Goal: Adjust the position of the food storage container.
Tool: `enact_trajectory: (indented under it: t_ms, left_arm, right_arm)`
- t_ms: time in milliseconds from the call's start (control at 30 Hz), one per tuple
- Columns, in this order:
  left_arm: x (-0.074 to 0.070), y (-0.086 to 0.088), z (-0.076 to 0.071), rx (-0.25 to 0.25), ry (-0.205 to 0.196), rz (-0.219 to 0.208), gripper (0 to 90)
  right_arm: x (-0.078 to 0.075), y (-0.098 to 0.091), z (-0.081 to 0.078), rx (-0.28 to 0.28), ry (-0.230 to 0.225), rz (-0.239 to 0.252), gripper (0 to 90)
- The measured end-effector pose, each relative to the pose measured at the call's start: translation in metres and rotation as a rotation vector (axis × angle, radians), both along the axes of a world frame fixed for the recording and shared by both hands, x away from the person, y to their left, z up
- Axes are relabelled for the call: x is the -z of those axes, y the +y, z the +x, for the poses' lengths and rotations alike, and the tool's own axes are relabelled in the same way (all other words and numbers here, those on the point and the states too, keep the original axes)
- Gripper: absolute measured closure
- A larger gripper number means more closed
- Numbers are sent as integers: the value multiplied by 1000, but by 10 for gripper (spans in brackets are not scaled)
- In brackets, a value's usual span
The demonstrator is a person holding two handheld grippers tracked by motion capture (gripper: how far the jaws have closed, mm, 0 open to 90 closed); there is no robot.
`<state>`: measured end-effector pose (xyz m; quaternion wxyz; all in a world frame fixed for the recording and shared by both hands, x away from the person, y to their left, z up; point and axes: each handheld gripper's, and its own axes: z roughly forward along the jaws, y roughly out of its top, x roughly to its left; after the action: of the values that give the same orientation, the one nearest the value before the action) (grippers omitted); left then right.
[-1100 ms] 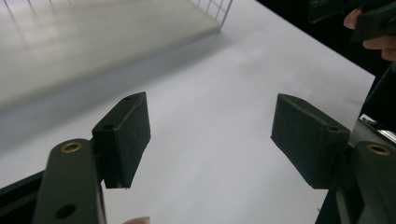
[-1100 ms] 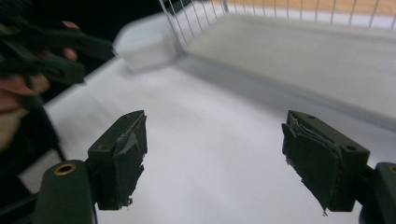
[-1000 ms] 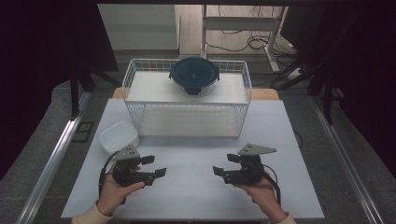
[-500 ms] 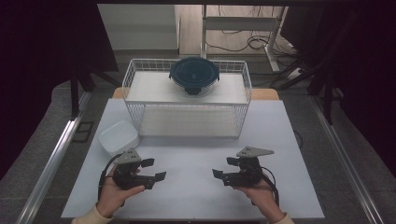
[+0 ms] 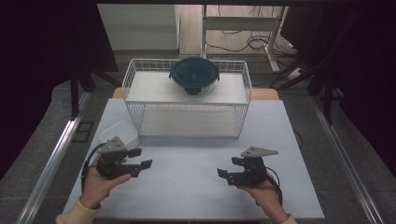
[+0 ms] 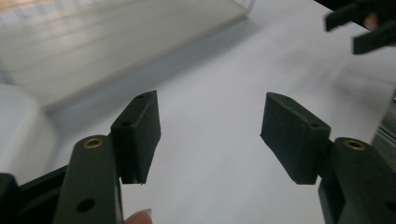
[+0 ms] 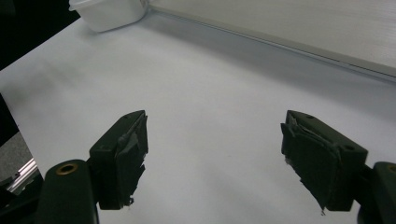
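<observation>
Left tool (image 5: 140, 158) jaws closing, empty; right tool (image 5: 224, 173) agape.

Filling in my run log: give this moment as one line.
left gripper: open, jaws just closing, empty, beside white plastic container | right gripper: open, empty | dark round lidded bowl: atop white wire basket

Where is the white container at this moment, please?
In the high view the white container sits on the table's left side, just beyond the left gripper and beside the wire basket's front left corner.

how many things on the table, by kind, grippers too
wire baskets: 1
dark lidded bowls: 1
white containers: 1
grippers: 2, left and right
total: 5
</observation>
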<state>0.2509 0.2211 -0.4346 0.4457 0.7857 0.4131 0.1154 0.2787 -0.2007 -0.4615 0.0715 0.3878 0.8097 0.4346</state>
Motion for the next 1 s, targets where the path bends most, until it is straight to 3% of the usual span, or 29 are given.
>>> enact_trajectory:
  t_ms: [167, 233, 367, 533, 600, 700, 800, 900, 1000]
  left_arm:
    - [-11, 31, 18, -58, 4, 31, 391]
    - [-15, 49, 34, -105, 15, 34, 408]
    - [-16, 65, 51, -144, 46, 19, 414]
    - [-13, 80, 72, -173, 64, 31, 429]
    - [-11, 84, 81, -189, 70, 61, 451]
    - [-8, 90, 96, -242, 96, 98, 536]
    - [-4, 99, 113, -270, 127, 135, 684]
    - [4, 111, 130, -293, 178, 118, 824]
    - [17, 120, 146, -325, 226, 183, 892]
  right_arm:
    - [0, -2, 1, 9, 8, -4, 230]
    - [0, -2, 2, 13, 12, -5, 230]
    - [2, -2, 3, 13, 17, -11, 230]
    - [4, -2, 5, 19, 24, -22, 230]
    - [4, -3, 5, 22, 26, -24, 230]
    - [6, -3, 6, 24, 33, -27, 230]
    - [6, -3, 6, 25, 34, -33, 231]
    - [7, -3, 7, 28, 39, -35, 231]
    - [8, -3, 7, 33, 44, -35, 231]
